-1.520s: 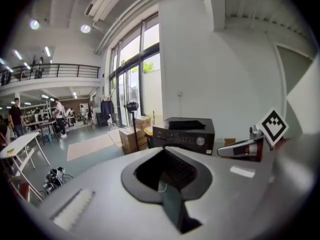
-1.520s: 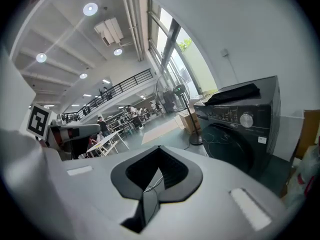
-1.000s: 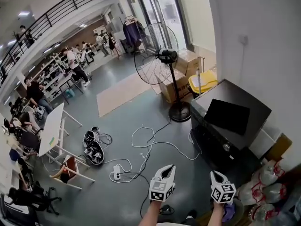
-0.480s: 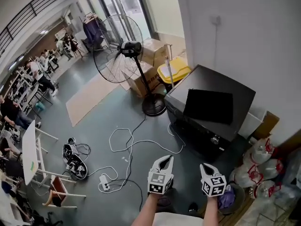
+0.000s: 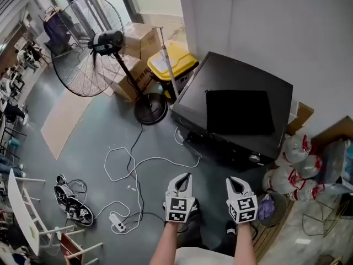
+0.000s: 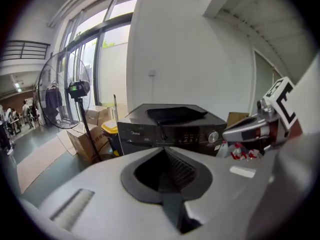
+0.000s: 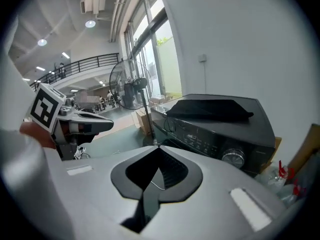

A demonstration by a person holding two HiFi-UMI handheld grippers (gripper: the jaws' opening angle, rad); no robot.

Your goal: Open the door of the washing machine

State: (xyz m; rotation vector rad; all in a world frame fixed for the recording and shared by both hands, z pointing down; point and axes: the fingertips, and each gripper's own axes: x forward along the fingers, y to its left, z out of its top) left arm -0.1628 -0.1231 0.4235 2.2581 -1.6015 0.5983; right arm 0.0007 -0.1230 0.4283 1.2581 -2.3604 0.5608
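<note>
A black top-loading washing machine (image 5: pixel 237 112) stands against the white wall, its dark lid (image 5: pixel 239 112) lying flat and closed. It also shows ahead in the left gripper view as the washing machine (image 6: pixel 170 126) and in the right gripper view as the washing machine (image 7: pixel 220 124), with a round knob (image 7: pixel 233 157) on its front panel. My left gripper (image 5: pixel 185 176) and right gripper (image 5: pixel 232 180) are held side by side above the floor, short of the machine's front. Both are shut and hold nothing.
A large standing fan (image 5: pixel 96 43) is left of the machine, with cardboard boxes (image 5: pixel 135 48) and a yellow bin (image 5: pixel 171 59) behind it. White cables (image 5: pixel 132 164) and a power strip (image 5: pixel 117 223) lie on the floor. Tied bags (image 5: pixel 292 167) sit at the right.
The view has swung toward the washing machine, which now sits nearer and more central. Both grippers have moved forward toward it and stay shut.
</note>
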